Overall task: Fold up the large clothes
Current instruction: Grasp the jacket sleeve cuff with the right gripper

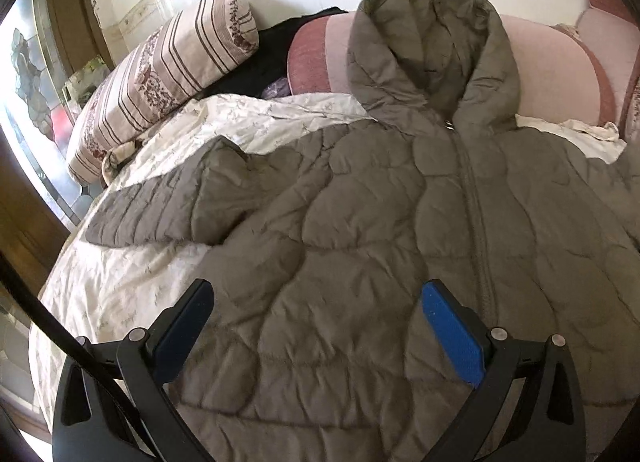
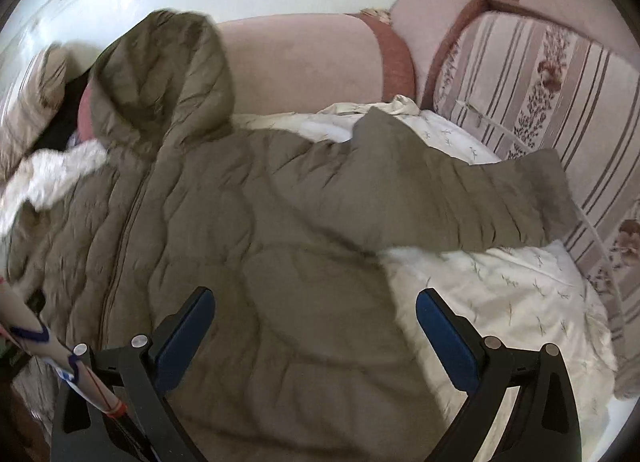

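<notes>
An olive quilted hooded jacket [image 1: 360, 202] lies face up on a white bedspread [image 1: 120, 282], zipped, with its hood [image 1: 432, 50] propped against a pink cushion. One sleeve [image 1: 160, 206] stretches left in the left wrist view; the other sleeve [image 2: 460, 198] stretches right in the right wrist view. My left gripper [image 1: 316, 302] hovers open above the jacket's lower left front, nothing between its blue pads. My right gripper [image 2: 316, 310] hangs open over the jacket [image 2: 240, 222] near its lower right edge, also holding nothing.
A striped floral bolster [image 1: 168, 74] lies at the far left, with dark clothing [image 1: 272, 58] behind it. Pink cushions [image 2: 304, 62] line the back and a striped floral cushion [image 2: 560, 122] bounds the right side. A patterned sleeve [image 2: 36, 334] shows at lower left of the right wrist view.
</notes>
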Action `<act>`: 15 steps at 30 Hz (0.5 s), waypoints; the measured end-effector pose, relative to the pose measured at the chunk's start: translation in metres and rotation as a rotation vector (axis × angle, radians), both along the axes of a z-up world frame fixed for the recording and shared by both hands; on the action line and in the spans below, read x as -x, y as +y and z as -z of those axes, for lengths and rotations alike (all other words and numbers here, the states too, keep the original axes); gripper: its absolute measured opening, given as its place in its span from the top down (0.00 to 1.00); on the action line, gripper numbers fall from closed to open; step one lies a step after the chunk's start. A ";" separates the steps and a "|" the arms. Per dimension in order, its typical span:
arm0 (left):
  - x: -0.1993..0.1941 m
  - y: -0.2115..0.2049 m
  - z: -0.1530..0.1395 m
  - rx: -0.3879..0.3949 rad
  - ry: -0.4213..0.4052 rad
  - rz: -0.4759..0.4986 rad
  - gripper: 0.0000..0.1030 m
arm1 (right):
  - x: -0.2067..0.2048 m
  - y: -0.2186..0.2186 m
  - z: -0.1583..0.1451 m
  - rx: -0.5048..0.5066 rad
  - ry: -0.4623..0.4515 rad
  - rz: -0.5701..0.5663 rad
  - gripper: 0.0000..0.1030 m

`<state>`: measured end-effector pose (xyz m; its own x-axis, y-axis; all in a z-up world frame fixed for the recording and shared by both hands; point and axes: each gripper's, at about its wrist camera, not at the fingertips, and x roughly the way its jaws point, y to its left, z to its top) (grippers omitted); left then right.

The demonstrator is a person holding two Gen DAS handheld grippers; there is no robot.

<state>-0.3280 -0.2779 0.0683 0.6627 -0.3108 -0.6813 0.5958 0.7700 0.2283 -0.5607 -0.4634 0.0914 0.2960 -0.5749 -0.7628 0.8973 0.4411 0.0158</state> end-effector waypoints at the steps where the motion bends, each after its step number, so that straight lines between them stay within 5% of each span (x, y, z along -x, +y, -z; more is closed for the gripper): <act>1: -0.002 0.001 -0.001 0.002 -0.006 -0.005 0.00 | 0.010 -0.011 -0.002 -0.011 -0.029 0.013 0.02; 7: -0.009 0.003 -0.001 0.010 0.001 -0.020 0.00 | 0.120 -0.080 -0.002 -0.067 -0.214 0.239 0.09; 11: -0.001 -0.001 0.002 0.005 -0.010 -0.001 0.00 | 0.185 -0.111 0.009 -0.082 -0.245 0.388 0.33; 15: 0.009 -0.005 0.005 -0.008 -0.020 0.028 0.00 | 0.228 -0.135 0.017 -0.059 -0.226 0.490 0.37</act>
<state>-0.3371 -0.2826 0.0636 0.6675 -0.3243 -0.6703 0.6124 0.7512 0.2464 -0.7884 -0.5987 0.0740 0.1642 -0.6448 -0.7465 0.9690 -0.0360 0.2443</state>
